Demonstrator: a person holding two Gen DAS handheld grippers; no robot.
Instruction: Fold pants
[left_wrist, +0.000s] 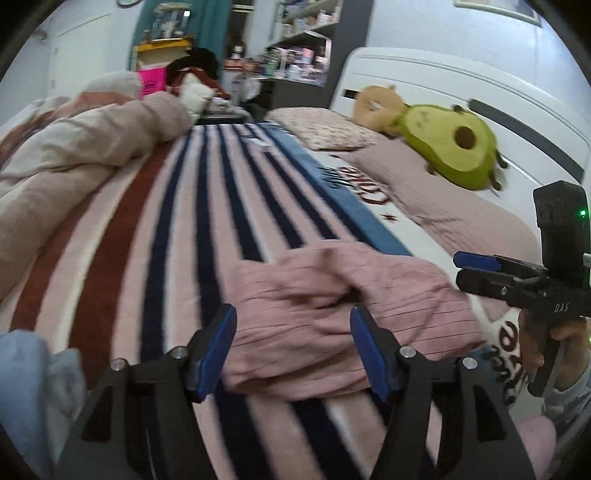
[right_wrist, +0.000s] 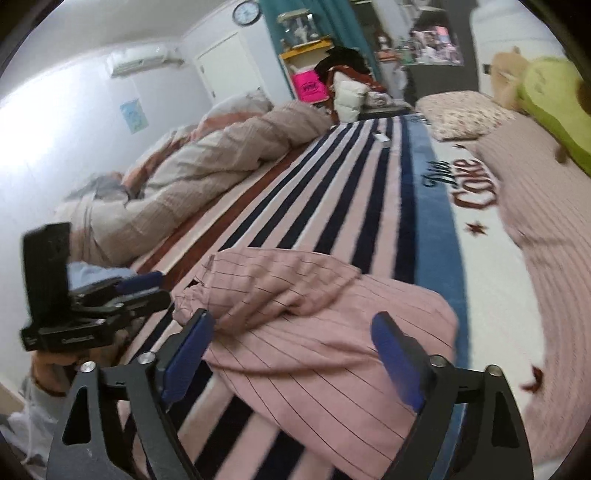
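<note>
The pants (right_wrist: 325, 332) are pink with thin dark pinstripes, bunched into a rumpled, partly folded heap with creased layers on top, and they lie on the striped blanket (left_wrist: 192, 229) that covers the bed. Both tongs hover just short of the pants, apart from the cloth: the left gripper (left_wrist: 293, 345) has its blue-padded jaws spread wide with nothing between them, and the right gripper (right_wrist: 295, 354) is likewise spread and empty. Beyond the pants, on the far side of the blanket, a beige duvet (right_wrist: 207, 177) lies rolled up along the blanket's edge. Past the blanket's blue border sit a floral pillow (left_wrist: 325, 129) and a green avocado plush (left_wrist: 454, 144) against the white headboard (left_wrist: 461, 88).
</note>
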